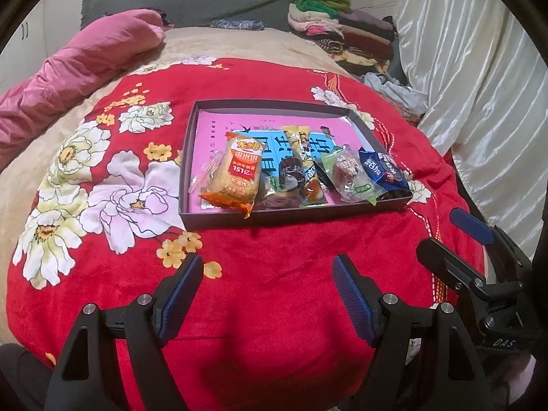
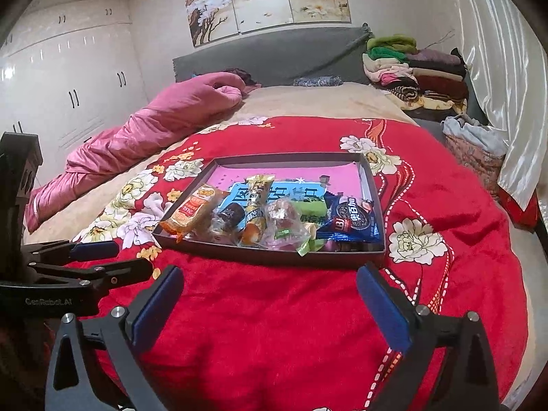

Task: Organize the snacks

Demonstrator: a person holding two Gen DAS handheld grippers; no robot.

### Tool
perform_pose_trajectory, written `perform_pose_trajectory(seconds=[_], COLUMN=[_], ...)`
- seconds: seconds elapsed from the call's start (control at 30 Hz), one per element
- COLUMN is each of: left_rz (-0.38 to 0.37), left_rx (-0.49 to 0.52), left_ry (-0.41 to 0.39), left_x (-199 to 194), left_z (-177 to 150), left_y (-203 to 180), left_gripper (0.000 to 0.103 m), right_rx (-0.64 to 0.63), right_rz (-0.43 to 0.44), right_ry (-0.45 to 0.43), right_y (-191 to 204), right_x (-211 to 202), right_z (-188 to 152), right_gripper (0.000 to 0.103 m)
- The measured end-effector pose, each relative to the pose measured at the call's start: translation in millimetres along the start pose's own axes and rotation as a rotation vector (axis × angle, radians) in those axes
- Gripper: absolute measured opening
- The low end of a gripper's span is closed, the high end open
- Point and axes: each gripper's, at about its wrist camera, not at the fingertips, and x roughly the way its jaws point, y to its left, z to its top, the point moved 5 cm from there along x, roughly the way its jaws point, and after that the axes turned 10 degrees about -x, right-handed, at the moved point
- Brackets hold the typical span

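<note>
Left gripper point(image 1: 265, 294) open, empty, over the red blanket point(image 1: 274, 267); box tray point(image 1: 294, 214) at its 12 o'clock holds every snack, left to right: orange rice cracker pack point(image 1: 231, 171) (light, brittle, pinch the sealed edge), yellow stick pack point(image 1: 303, 157), clear candy wrapper point(image 1: 352, 174), blue cookie pack point(image 1: 383, 171) at 1 o'clock. All likely light, crinkly, slippery film on soft bedding. Right gripper point(image 2: 270, 294) wide open, nothing held, tray at 12 o'clock.

Left claw point(image 1: 265, 294): black angular frame, blue textured pads point(image 1: 179, 293), silver screws. Right claw point(image 2: 270, 308): same build, smooth blue pads point(image 2: 383, 304). White lettering on each black body.
</note>
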Motion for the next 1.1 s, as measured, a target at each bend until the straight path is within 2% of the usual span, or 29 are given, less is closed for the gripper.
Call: perform_pose_trajectory(seconds=[1.1], left_rz=[-0.004], left_rx=[-0.001], left_ry=[-0.007], left_x=[-3.9], left_z=[0.5], left_y=[0.6], left_gripper=[0.079], right_rx=[0.019], right_rz=[0.0], right_ry=[0.011], right_y=[-3.0], right_x=[2.8], right_z=[-3.3], right_gripper=[0.102])
